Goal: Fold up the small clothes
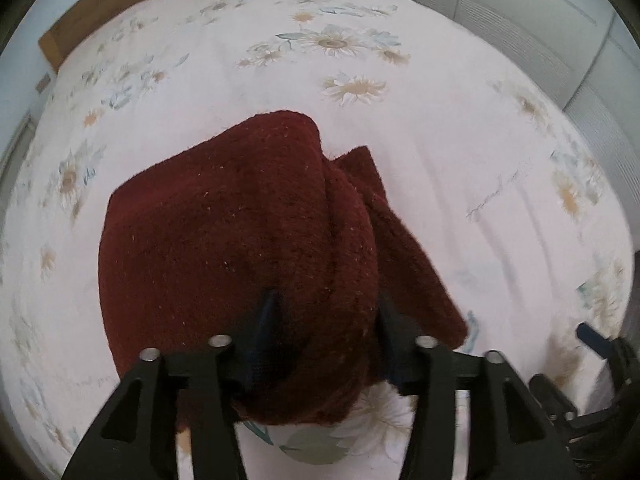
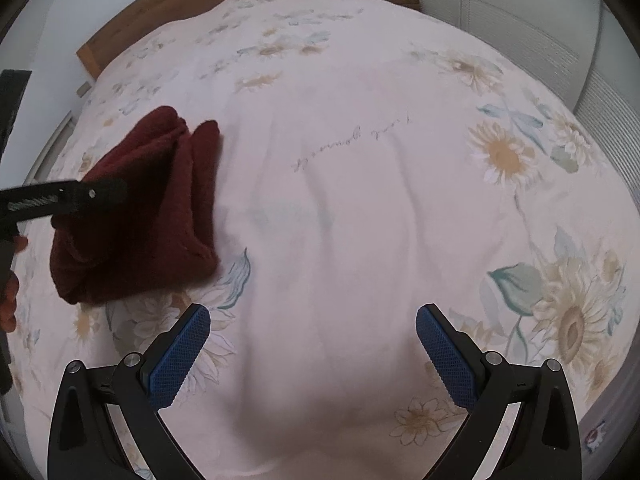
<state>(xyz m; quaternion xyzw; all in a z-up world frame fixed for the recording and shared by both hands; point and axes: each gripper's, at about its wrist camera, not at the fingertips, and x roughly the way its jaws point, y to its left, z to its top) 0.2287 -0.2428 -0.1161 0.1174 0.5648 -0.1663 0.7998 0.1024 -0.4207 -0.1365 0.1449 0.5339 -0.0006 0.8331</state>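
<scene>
Left wrist view: the left gripper (image 1: 326, 312) points steeply down onto a folded dark red knitted garment (image 1: 240, 248) lying on a bedspread (image 1: 440, 152) printed with pale daisies. Its two dark blue fingers (image 1: 270, 312) stand partly apart, with a raised fold of the knit between them; whether the pads press on that fold cannot be told, since the cloth hides their inner faces. A narrower flap of the garment runs toward 4 o'clock, past the right-hand finger. At 10 o'clock a wooden headboard (image 1: 84, 28) borders the bed; at 1 to 2 o'clock stand white louvred wardrobe doors (image 1: 520, 20). Part of the other tool shows at the 4 o'clock edge.

Right wrist view: the right gripper (image 2: 312, 344) hovers over bare bedspread (image 2: 360, 220), jaws wide apart with nothing between the blue textured pads (image 2: 180, 356). The garment (image 2: 152, 216) lies well apart at 10 o'clock, the black body of the left gripper (image 2: 68, 198) crossing in front of its left part. A person's hand (image 2: 10, 296) shows at the 9 o'clock edge. Script lettering (image 2: 352, 144) is printed on the cloth near centre. The headboard (image 2: 180, 12) sits at 11 o'clock, the wardrobe doors (image 2: 520, 12) at 1 o'clock.
</scene>
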